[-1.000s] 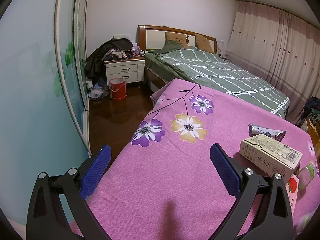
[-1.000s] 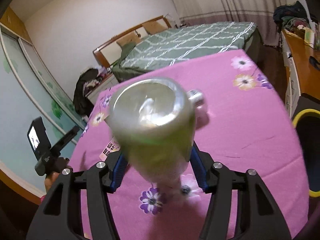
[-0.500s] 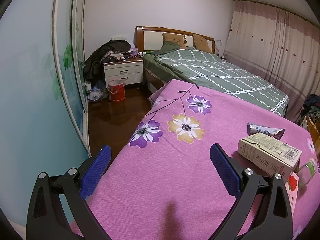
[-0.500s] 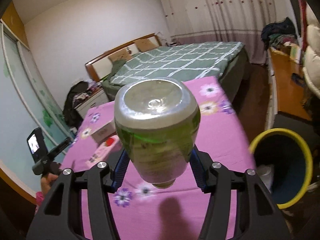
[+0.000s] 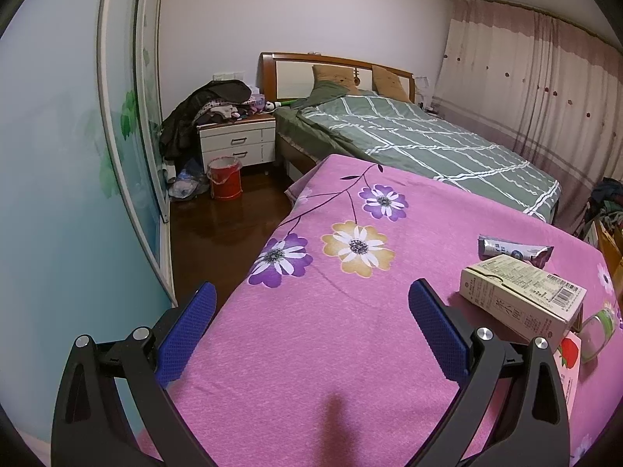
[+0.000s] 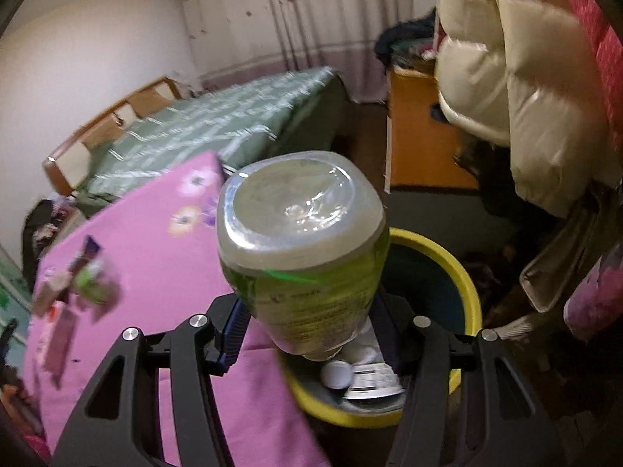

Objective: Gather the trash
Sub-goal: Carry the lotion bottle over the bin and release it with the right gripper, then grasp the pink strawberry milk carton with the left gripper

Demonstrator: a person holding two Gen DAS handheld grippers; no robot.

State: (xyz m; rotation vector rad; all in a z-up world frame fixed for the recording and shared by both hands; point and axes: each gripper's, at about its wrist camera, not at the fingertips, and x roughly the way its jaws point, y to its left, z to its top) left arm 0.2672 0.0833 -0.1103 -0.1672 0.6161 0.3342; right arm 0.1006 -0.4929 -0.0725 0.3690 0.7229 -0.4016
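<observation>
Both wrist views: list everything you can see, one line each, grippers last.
plastic bottle: one, clear with a green label, held over the bin.
bin: one, yellow rim, on the floor beside the pink cover, trash inside.
carton: one, beige, lying on the pink cover.
wrapper: one, silver and purple, behind the carton.
pink cover: one, flowered, under the trash.
bed: one, green checked quilt, beyond the cover.
red bucket: one, on the floor by the nightstand.
nightstand: one, white, clothes piled on it.
left gripper: open, empty, over the cover.
right gripper: shut on the bottle.
</observation>
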